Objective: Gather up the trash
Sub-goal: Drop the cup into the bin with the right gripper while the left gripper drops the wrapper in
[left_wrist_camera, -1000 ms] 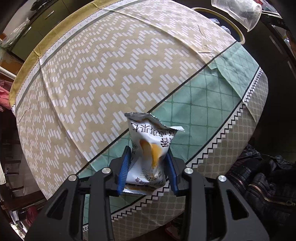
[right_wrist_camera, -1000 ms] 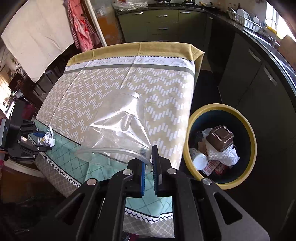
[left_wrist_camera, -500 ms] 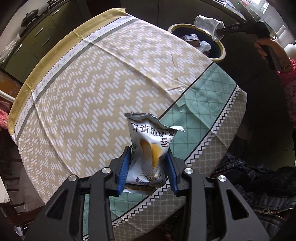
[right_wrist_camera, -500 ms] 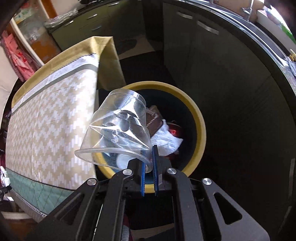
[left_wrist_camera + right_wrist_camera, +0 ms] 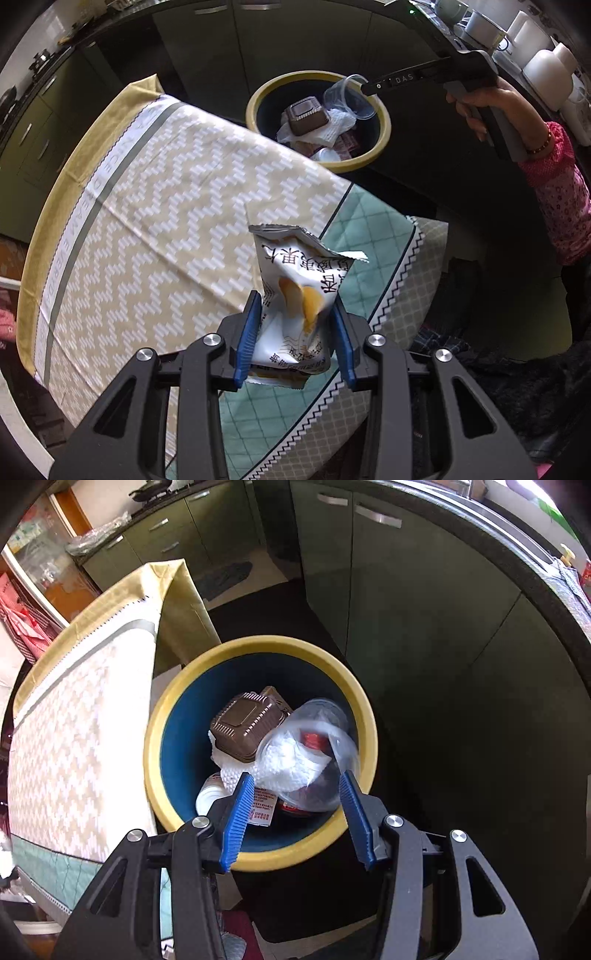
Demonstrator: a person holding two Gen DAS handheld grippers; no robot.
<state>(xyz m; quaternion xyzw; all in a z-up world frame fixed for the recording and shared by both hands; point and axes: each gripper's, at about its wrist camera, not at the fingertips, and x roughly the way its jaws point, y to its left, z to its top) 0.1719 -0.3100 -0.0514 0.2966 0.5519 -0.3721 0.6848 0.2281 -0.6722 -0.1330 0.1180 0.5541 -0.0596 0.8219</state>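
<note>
My left gripper [image 5: 294, 334] is shut on a crumpled white snack wrapper [image 5: 299, 291] with yellow print, held above the tablecloth [image 5: 155, 229]. My right gripper [image 5: 295, 808] hangs over the yellow-rimmed bin [image 5: 258, 860], and its jaws are opening. The clear plastic cup [image 5: 310, 749] has left the pads and is dropping, blurred, into the bin onto a brown box [image 5: 243, 727] and white tissue. In the left wrist view the cup [image 5: 347, 99] sits just below the right gripper's tip, over the bin [image 5: 380, 140].
The table with its chevron and teal cloth stands left of the bin. Dark green kitchen cabinets [image 5: 406, 602] run behind the bin. A person's hand and pink sleeve [image 5: 554, 192] hold the right gripper. Dark clothing [image 5: 517, 387] lies beside the table.
The right gripper carried the cup from above the table to over the bin, then opened and let it go. The left gripper moved along the table toward the bin, still holding the wrapper.
</note>
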